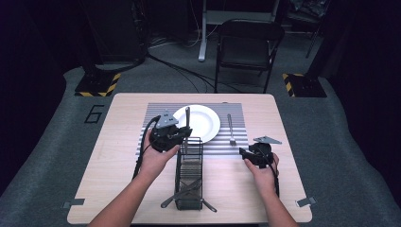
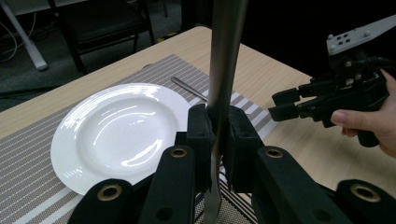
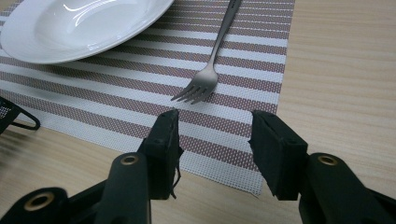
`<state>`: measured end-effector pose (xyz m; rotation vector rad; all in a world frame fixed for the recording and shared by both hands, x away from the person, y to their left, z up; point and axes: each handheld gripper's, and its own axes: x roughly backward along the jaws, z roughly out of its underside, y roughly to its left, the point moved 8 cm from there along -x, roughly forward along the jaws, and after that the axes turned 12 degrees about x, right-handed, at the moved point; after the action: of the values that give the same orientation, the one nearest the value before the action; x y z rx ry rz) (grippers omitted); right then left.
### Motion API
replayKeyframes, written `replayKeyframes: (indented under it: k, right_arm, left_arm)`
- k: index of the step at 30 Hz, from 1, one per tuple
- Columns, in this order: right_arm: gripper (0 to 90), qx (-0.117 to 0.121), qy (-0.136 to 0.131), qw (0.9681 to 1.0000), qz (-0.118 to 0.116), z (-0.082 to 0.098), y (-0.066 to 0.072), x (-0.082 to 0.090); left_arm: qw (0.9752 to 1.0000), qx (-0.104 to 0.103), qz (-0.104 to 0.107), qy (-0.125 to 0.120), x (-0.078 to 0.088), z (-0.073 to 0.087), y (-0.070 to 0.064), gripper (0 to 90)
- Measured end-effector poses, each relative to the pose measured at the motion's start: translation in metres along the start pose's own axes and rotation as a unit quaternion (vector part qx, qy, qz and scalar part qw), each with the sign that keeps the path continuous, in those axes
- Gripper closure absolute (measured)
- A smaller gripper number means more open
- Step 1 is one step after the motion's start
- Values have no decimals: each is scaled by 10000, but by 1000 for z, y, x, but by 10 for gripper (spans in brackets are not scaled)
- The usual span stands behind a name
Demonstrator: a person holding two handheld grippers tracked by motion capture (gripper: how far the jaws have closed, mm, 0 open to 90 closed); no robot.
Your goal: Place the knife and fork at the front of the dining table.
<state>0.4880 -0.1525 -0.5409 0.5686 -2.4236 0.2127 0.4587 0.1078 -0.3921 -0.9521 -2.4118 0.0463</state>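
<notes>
My left gripper (image 1: pixel 183 135) (image 2: pixel 217 128) is shut on the steel handle of a utensil (image 1: pixel 187 117) (image 2: pixel 226 56). It holds the utensil upright above the far end of a black wire caddy (image 1: pixel 189 177), beside a white plate (image 1: pixel 205 124) (image 2: pixel 116 126). I cannot see which kind of utensil it is. My right gripper (image 1: pixel 244 153) (image 3: pixel 215 128) is open with nothing between its jaws, low over the near right corner of the striped placemat (image 3: pixel 116 102). A fork (image 1: pixel 231 128) (image 3: pixel 205 79) lies on the mat just ahead of it, tines toward me.
More cutlery (image 1: pixel 187 191) lies in the caddy's near end, with handles sticking out past its sides. The plate sits mid-mat on the wooden table (image 1: pixel 123 156). A black folding chair (image 1: pixel 248 45) stands beyond the table's far edge.
</notes>
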Motion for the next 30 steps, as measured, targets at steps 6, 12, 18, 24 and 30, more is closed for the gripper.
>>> replayKeyframes:
  k: [6,12,18,24,30]
  right_arm:
    - [520,1,-16,10000,-14,0,0,-1]
    - [520,1,-8,10000,-11,0,0,0]
    - [519,6,-6,10000,-7,0,0,0]
    - [519,-11,2,10000,-5,0,0,-1]
    - [513,-17,18,10000,-13,1,0,-1]
  left_arm:
    - [10000,7,39,-50,11,-15,-4,820]
    - [9999,45,119,-75,20,-26,-9,820]
    - [9999,-4,101,-83,24,-31,-10,820]
    - [9999,-18,67,-80,26,-34,-10,821]
    - [9999,-59,-4,-116,34,-39,-9,821]
